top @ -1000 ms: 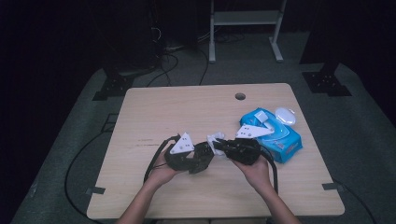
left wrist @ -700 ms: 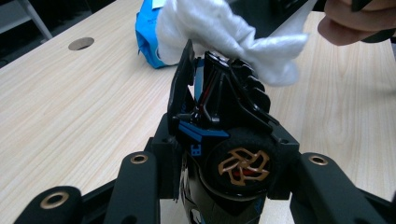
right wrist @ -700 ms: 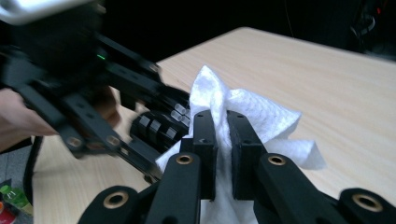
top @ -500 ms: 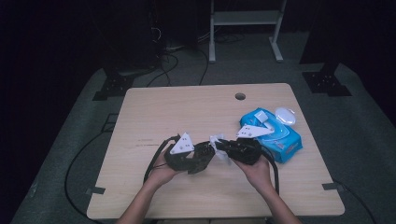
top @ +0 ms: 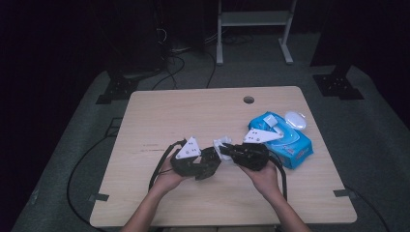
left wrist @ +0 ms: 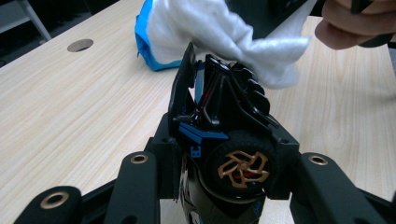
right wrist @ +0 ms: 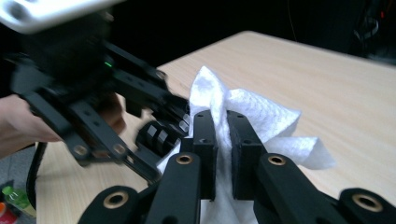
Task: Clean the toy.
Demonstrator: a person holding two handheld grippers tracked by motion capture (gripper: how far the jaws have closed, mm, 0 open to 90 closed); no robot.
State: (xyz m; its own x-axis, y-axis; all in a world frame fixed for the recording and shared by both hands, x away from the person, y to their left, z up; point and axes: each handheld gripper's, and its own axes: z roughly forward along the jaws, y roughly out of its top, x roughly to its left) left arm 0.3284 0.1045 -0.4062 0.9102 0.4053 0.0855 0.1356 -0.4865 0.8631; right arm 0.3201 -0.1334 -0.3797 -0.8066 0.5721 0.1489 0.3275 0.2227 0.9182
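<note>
Bench (top: pixel 193 116): work sits at the near middle; blue wipe pack (top: pixel 283 137) just right of the tools, well clear of the edge.

Left tool (left wrist: pixel 219 168): clamped on the toy car (left wrist: pixel 224 135), jaws on either side of the body at the gold-spoked wheel, car held above the bench with one end pointing away. Looks solid; hold it there and don't regrip.

Right tool (right wrist: pixel 222 154): jaws together on the wipe (right wrist: pixel 247 112), a loose fold sticking out past the tips. The wipe is touching the far end of the car.

Step in hand, as I read it: wiping the car down.
- Lead with the loose fold, not the jaw tips; the plastic spoiler parts look fragile.
- Short strokes away from the left jaws.
- Rotate the left wrist to present new faces instead of chasing with the right.
- Light pressure, or the car twists in the clamp.
</note>
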